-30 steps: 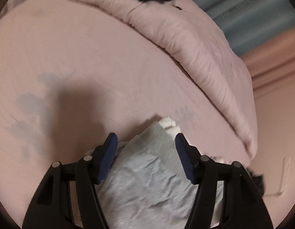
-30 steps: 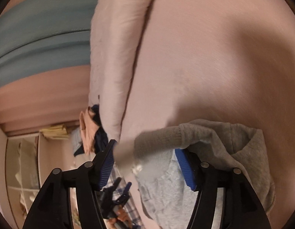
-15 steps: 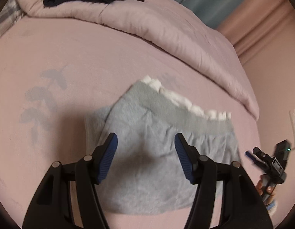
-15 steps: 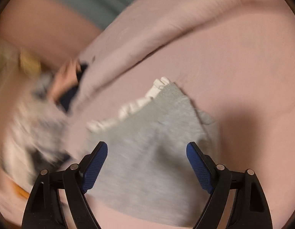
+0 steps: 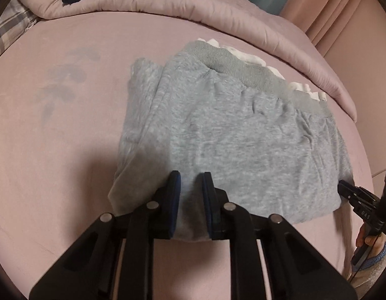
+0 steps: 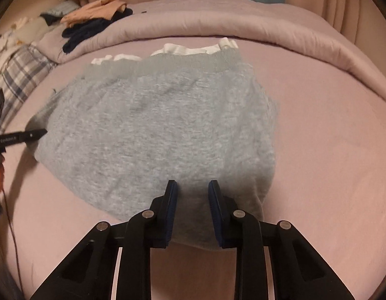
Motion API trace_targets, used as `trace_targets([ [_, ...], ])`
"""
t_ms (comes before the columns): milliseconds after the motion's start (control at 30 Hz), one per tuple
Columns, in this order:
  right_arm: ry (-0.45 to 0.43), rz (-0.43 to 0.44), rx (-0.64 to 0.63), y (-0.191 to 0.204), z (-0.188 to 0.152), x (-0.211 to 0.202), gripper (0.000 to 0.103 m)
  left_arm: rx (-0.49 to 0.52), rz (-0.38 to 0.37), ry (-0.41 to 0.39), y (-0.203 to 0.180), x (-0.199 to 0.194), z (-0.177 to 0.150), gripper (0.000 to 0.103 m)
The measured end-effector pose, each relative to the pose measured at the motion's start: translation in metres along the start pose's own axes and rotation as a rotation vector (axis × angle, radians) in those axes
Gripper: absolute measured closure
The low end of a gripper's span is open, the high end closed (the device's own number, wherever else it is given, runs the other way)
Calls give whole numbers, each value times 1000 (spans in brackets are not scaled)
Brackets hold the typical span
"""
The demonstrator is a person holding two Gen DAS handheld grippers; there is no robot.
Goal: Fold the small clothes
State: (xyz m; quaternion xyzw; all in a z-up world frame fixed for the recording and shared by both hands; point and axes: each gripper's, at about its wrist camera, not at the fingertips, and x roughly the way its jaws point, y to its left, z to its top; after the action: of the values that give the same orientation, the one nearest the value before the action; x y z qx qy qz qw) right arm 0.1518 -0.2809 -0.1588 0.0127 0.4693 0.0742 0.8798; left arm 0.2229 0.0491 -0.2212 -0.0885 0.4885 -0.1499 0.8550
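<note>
Jaws on both your left gripper [image 5: 191, 177] and right gripper [image 6: 193, 183] are closing narrow over the near hem of the grey garment [image 5: 237, 137], which lies flat on the bed [image 5: 55, 150] ahead, probably so both corners lift together for folding.

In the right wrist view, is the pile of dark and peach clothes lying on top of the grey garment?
No. The pile of dark and peach clothes sits on the rolled pink duvet, well apart from the grey garment.
</note>
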Motion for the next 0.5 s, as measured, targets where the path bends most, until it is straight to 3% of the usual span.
trace_targets([
  [167, 19, 61, 59, -15, 2, -10, 75, 6, -13, 19, 3, -11, -2, 87],
  [267, -24, 74, 49, -10, 0, -32, 75, 25, -9, 4, -3, -24, -6, 87],
  [500, -111, 137, -9, 32, 14, -40, 74, 73, -82, -14, -57, -18, -1, 86],
])
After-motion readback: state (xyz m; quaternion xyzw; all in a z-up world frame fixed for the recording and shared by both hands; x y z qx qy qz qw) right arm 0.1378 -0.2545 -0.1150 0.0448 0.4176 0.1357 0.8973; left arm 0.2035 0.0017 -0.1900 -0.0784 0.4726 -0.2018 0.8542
